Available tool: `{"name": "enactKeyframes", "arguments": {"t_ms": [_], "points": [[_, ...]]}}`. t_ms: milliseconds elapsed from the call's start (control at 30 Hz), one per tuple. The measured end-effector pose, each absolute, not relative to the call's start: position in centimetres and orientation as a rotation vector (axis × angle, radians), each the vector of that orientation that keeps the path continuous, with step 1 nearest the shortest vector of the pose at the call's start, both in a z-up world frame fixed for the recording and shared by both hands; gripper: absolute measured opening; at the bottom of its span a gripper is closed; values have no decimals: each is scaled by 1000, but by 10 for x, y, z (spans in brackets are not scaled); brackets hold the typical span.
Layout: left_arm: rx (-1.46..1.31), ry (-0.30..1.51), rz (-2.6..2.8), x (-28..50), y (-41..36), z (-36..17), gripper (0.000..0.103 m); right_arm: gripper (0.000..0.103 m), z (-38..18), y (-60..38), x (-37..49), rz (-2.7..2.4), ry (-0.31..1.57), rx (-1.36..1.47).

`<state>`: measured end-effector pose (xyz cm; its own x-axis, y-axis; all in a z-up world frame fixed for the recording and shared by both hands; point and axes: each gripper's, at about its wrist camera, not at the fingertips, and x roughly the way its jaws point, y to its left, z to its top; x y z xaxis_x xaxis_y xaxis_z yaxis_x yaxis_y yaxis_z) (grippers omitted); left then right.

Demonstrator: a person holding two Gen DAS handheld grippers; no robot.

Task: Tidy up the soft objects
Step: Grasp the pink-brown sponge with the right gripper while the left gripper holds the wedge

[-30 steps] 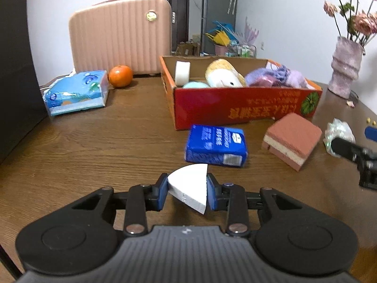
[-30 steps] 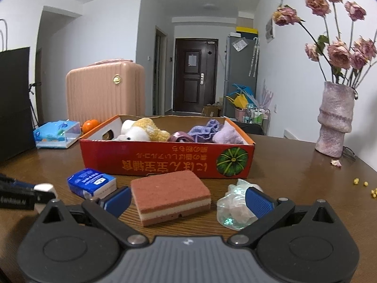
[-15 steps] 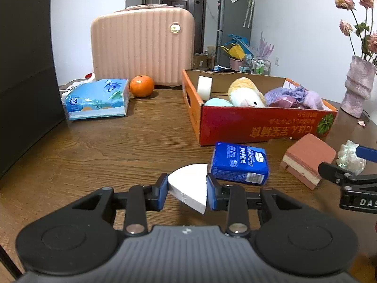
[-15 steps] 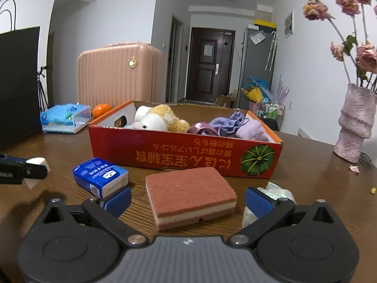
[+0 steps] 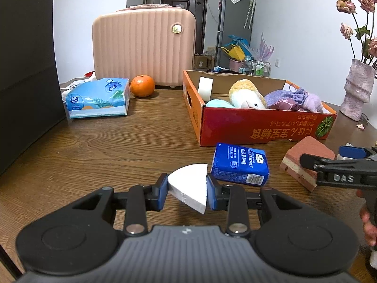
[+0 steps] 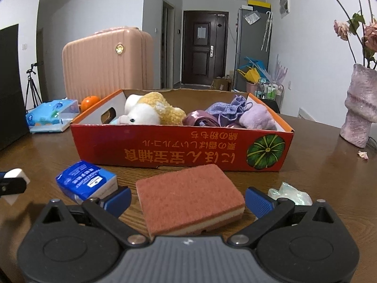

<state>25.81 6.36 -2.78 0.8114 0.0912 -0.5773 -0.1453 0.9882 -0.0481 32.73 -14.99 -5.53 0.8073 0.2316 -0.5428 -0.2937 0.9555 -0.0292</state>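
Note:
My left gripper (image 5: 187, 192) is shut on a white wedge-shaped sponge (image 5: 190, 189), held above the wooden table. My right gripper (image 6: 187, 199) is open, its blue pads either side of a red-brown layered sponge (image 6: 188, 198) that lies on the table; in the left wrist view this sponge (image 5: 306, 154) sits at the right behind the right gripper's finger. An orange cardboard box (image 6: 183, 151) behind it holds a plush toy (image 6: 150, 113), purple cloth items (image 6: 235, 115) and other soft things. A blue tissue packet (image 5: 239, 164) lies in front of the box.
A crumpled clear wrapper (image 6: 291, 193) lies right of the sponge. A pink suitcase (image 5: 143, 47), an orange (image 5: 142, 86) and a blue tissue pack (image 5: 99, 97) stand at the back left. A pink vase (image 6: 360, 108) stands at the right. A black panel (image 5: 26, 70) stands at the left.
Both grippers have moved forward toward the box. The red-brown sponge now sits deeper between the right gripper's open fingers. The left gripper still holds the white sponge.

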Motion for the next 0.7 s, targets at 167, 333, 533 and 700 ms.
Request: {"name": "enactKeyframes", "arguments": {"t_ms": [167,333,533,700], "points": [[-89,609,120,257,62,-28,34,103,-59,-147,344,299,604,-143],[-91,610,116,258,62,-28,34,103,-61,-146,355,303,610,-148],[-91,611,115,257,62,-28,34,103,-64,-143,351,294,600,-191],[-93,609,114,257,62,-28,34,103,-64,-144,348,280,599,-186]]}}
